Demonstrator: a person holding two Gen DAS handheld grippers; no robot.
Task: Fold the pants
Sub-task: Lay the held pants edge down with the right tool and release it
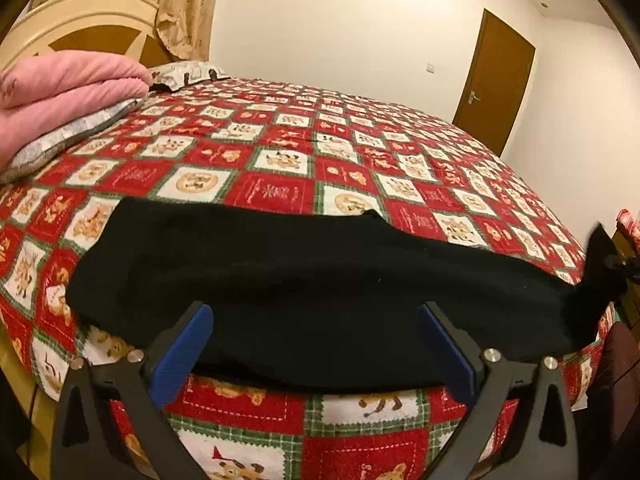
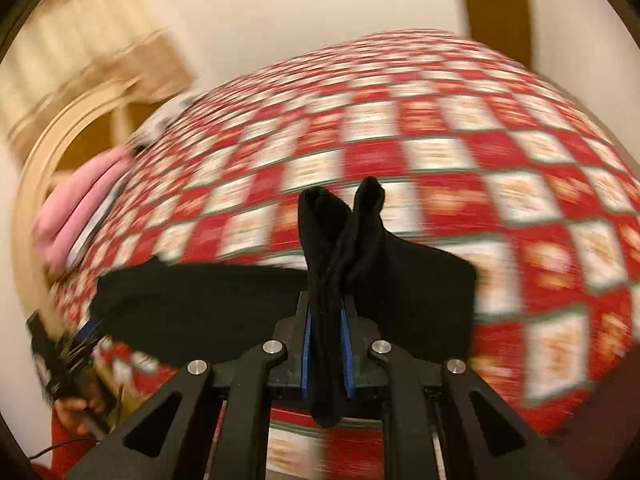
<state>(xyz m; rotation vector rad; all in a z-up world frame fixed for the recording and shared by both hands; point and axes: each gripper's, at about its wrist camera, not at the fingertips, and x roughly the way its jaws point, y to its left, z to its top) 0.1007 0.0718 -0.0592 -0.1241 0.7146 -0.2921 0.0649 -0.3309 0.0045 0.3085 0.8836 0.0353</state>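
Your black pants (image 1: 304,280) lie stretched across the near edge of the bed (image 1: 280,152), on its red, white and green patchwork cover. Your left hand-held gripper (image 1: 316,344) hangs over the near hem with its blue pads (image 1: 192,344) wide apart; the cloth sits between them, and neither pad presses it. Your right hand-held gripper (image 2: 328,340) is clamped tight on a bunched fold of the pants (image 2: 340,248), which sticks up past the fingertips in two peaks. That view is smeared with blur. At the head of the bed, a folded pink blanket (image 1: 68,84) rests on a grey pillow (image 1: 68,136), well apart from the pants
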